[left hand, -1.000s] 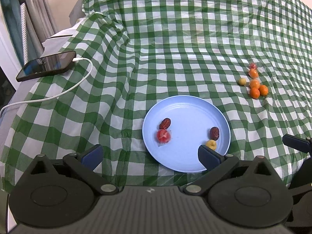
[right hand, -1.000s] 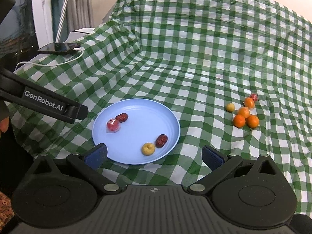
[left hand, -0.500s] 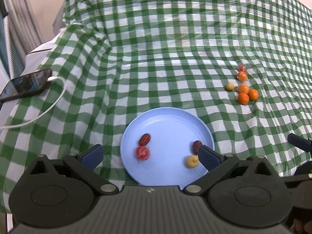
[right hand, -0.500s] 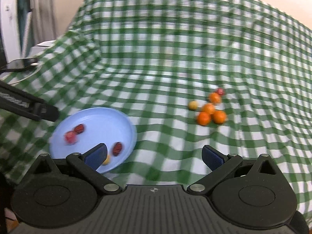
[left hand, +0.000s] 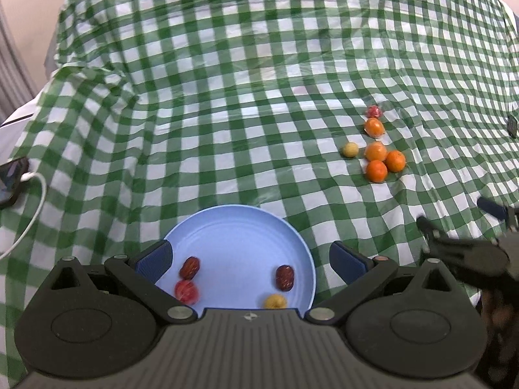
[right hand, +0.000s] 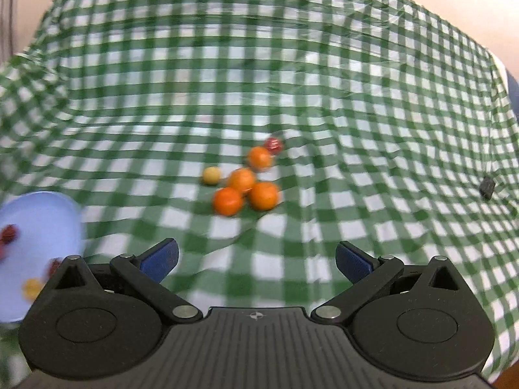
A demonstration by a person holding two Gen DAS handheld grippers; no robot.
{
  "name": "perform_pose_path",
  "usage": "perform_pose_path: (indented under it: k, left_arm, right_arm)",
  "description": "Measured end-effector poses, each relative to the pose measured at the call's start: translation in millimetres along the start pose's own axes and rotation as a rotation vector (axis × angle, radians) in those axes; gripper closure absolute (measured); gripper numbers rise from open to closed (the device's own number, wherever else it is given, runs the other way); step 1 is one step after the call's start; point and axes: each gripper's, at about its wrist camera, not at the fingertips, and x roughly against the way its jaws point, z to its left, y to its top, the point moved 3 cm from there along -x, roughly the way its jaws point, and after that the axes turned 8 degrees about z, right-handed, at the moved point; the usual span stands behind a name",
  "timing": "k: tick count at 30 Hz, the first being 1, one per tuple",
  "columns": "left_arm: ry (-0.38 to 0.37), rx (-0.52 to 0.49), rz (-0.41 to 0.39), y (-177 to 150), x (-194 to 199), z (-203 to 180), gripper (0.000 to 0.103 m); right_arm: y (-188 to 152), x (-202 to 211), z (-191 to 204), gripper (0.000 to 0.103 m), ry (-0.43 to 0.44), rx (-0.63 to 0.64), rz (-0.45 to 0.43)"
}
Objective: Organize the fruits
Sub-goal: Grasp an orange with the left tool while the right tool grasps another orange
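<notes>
1. right wrist view: the right gripper [right hand: 256,261] has its jaws spread wide with nothing between them, and the loose fruit lies straight ahead of the gap, apart from the tips.
2. that loose fruit is a tight cluster on the green-and-white checked plastic tablecloth [right hand: 292,64] over the table: four round orange mandarins [right hand: 241,180], three touching and one just behind, a small pale-yellow round fruit [right hand: 211,175] just beside them on the left, and a small red wrapped fruit [right hand: 273,145] at the far end.
3. the frame is blurred, so fine contact between the fruits cannot be judged.
4. left wrist view: the left gripper [left hand: 249,259] also has its jaws spread and empty, straddling the near part of the round light-blue plastic plate [left hand: 240,217].
5. the plate holds two dark red oval dates [left hand: 285,277], one red wrapped fruit [left hand: 186,291] and one yellow round fruit [left hand: 274,301].
6. from the left gripper the cluster lies well apart, ahead and to the right; the right gripper is clearly the nearer.
7. the mandarins are round, so no long axis matters; the nearest orange mandarin [right hand: 227,201] looks the easiest first pick.
8. the plate lies to the right gripper's left, so a carry would likely go leftward.
</notes>
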Motion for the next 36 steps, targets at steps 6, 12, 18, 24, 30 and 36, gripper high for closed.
perform_pose_path:
  k: [6,12,18,24,30,36]
  left_arm:
    - [0.009,-0.038,0.02,19,-20,-19,0.0]
    - [0.012,-0.085,0.055,35,-47,-42,0.0]
    - [-0.02,-0.123,0.096,55,-80,-74,0.0]
    - [-0.1,-0.17,0.096,79,-119,-120,0.0]
    - [-0.193,-0.16,0.09,110,-157,-165,0.0]
    - [-0.185,-0.119,0.133,123,-199,-178,0.02]
  right_arm:
    - [21,-71,-26,0.001,-0.071,0.001,0.0]
    - [37,-133,-26,0.001,-0.044,0.114,0.016]
    - [47,-159,-27,0.032,0.028,0.135,-0.033]
    - [48,-159,-61,0.065,0.037,-0.007,-0.033]
    - [39,-177,-129,0.065,-0.124,-0.25,0.025]
    - [42,-185,-124,0.064,-0.139,-0.207,0.006]
